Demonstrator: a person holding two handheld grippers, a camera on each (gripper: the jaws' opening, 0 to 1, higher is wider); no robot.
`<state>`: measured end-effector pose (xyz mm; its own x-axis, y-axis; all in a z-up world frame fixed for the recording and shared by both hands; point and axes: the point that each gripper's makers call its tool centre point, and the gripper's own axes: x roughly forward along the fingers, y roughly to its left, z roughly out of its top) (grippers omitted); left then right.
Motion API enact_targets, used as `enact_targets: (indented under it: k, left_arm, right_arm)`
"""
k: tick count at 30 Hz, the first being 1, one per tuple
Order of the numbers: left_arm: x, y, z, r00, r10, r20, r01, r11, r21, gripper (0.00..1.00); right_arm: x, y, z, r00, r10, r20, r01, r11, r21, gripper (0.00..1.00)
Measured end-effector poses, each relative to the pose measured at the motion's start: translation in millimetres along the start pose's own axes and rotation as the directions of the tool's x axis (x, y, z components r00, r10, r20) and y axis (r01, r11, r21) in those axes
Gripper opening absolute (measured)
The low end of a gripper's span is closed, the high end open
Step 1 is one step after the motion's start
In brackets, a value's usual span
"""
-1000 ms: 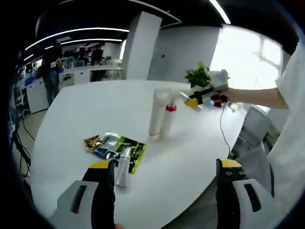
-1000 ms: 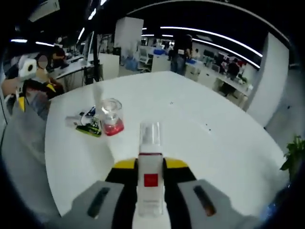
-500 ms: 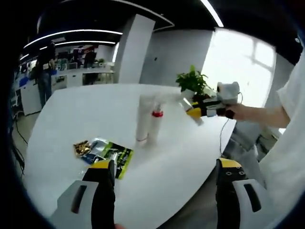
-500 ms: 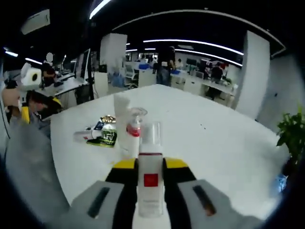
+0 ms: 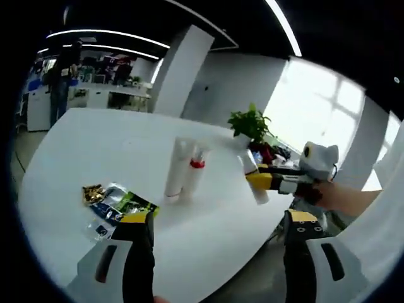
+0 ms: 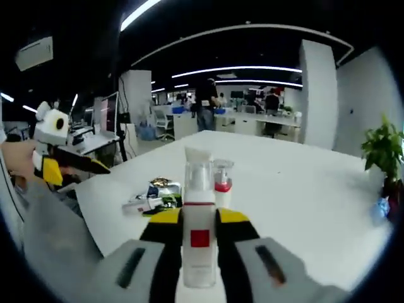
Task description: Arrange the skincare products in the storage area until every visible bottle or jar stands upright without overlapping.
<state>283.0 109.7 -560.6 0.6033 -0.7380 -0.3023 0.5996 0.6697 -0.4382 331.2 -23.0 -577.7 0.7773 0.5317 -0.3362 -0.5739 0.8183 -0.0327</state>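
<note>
**Two containers upright, one bottle held, sachets lying flat**

A clear-capped white bottle with a red square label (image 6: 199,243) is clamped between the right tool (image 6: 199,218) jaws, above the white counter (image 5: 76,151). A tall white tube (image 5: 175,167) stands upright, touching a bottle with a red collar (image 5: 193,175) beside it. Near them, flat sachets (image 5: 117,201) lie on the counter, overlapping one another.

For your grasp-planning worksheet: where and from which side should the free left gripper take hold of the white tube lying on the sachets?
Grip the white tube across its round middle, coming down from above with the left gripper: it lies flat on the sachets, so only its sides are free.
</note>
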Motion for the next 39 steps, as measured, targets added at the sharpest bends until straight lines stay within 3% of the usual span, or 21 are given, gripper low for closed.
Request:
enact_targets:
  k: [16,21,39]
  left_arm:
    - [23.1,-24.2,3.6,0.996,-0.078,0.033,0.082,0.987,-0.136,0.67]
    - [30.0,-30.9,6.8,0.994,-0.097,0.048,0.103,0.982,-0.161,0.6]
    - [33.9,-38.2,-4.4,0.992,-0.124,0.036,0.128,0.975,-0.18,0.28]
  right_arm:
    - [1.5,65.7,12.9,0.998,0.021,0.052,-0.021,1.0,0.0,0.2]
    - [1.4,84.7,16.8,0.997,0.053,0.057,-0.051,0.998,-0.036,0.2]
    - [2.7,107.6,17.0,0.994,0.102,0.023,-0.096,0.976,-0.197,0.2]
